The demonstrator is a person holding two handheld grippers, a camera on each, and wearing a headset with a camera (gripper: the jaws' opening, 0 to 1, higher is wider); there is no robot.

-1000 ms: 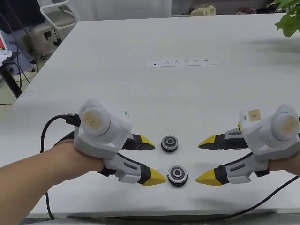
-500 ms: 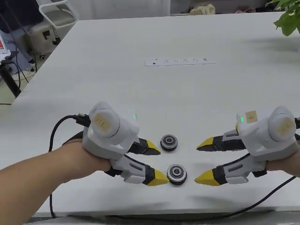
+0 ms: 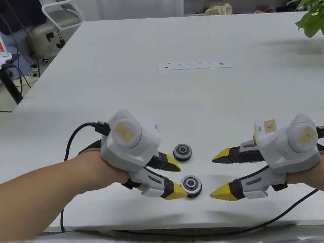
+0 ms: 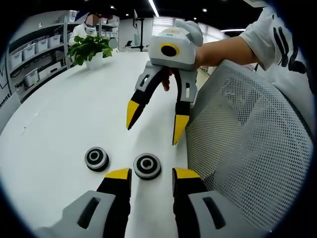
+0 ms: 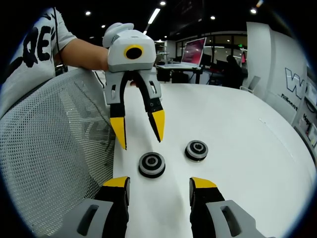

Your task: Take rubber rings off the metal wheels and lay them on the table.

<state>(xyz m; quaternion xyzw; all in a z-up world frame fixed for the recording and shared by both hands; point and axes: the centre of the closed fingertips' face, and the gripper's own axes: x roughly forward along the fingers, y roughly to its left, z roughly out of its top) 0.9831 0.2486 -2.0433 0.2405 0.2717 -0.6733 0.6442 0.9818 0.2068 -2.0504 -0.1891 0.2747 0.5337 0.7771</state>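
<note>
Two small metal wheels with black rubber rings lie flat near the table's front edge: a far wheel (image 3: pixel 183 152) and a near wheel (image 3: pixel 191 186). My left gripper (image 3: pixel 177 178) is open, its nearer yellow tip almost touching the near wheel. In the left gripper view that near wheel (image 4: pixel 147 165) sits just ahead of the gap between my jaws, with the far wheel (image 4: pixel 96 158) to its left. My right gripper (image 3: pixel 217 174) is open and faces the left one from a short way off. In the right gripper view the near wheel (image 5: pixel 152 164) and far wheel (image 5: pixel 196 150) lie ahead of its jaws.
A white power strip (image 3: pixel 189 65) lies mid-table. A green plant (image 3: pixel 311 20) stands at the far right corner. A chair (image 3: pixel 59 19) stands beyond the far left corner. Cables trail from both grippers over the front edge. A mesh chair back (image 4: pixel 247 139) stands behind the table's front edge.
My left gripper has slid right, bringing its nearer tip up beside the near wheel. The right gripper and both wheels have stayed about where they were.
</note>
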